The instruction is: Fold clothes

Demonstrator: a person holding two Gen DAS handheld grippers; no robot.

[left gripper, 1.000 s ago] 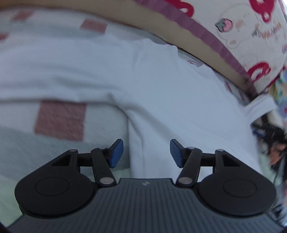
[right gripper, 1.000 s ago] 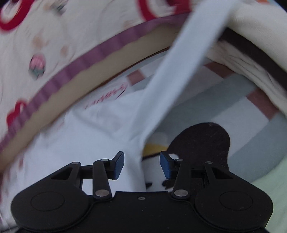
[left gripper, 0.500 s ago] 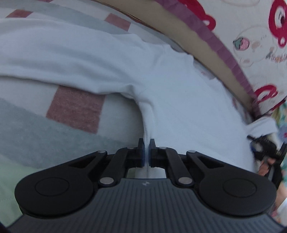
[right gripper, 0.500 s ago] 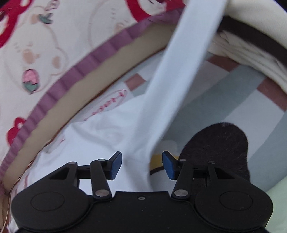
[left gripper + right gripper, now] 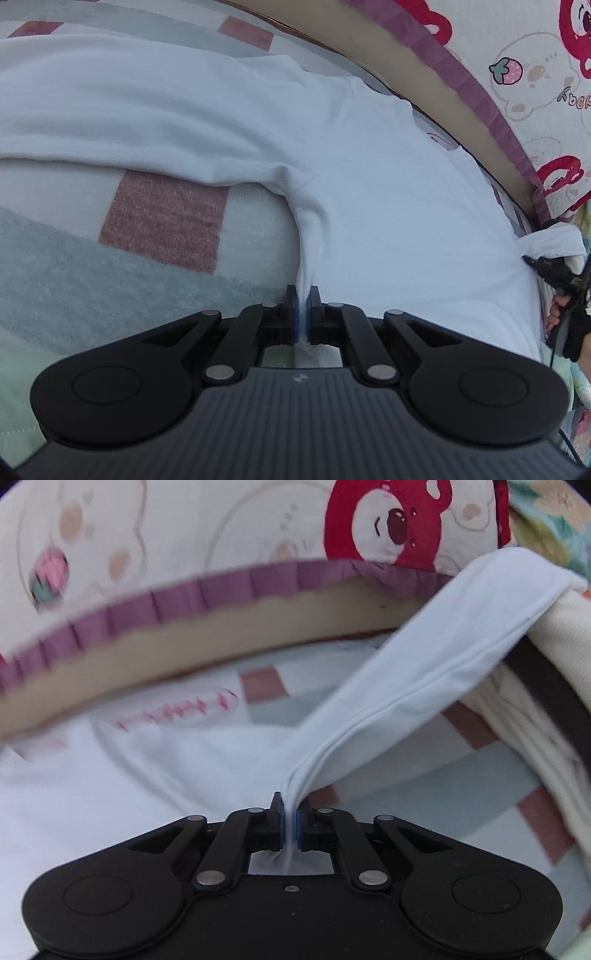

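white shirt (image 5: 388, 206) spread across the middle of the frame on my checked blanket (image 5: 162, 218), my left tongs (image 5: 303, 310) pinched tight on its side edge, my right tongs (image 5: 290, 821) clamped on its sleeve (image 5: 417, 686), cartoon bear bedding (image 5: 258, 531) along the top

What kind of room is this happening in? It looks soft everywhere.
Most likely a bedroom, with the work done on a bed. A white shirt lies on a checked blanket, and a cartoon bear quilt with a purple frill is bunched behind it. Both grippers pinch the shirt.
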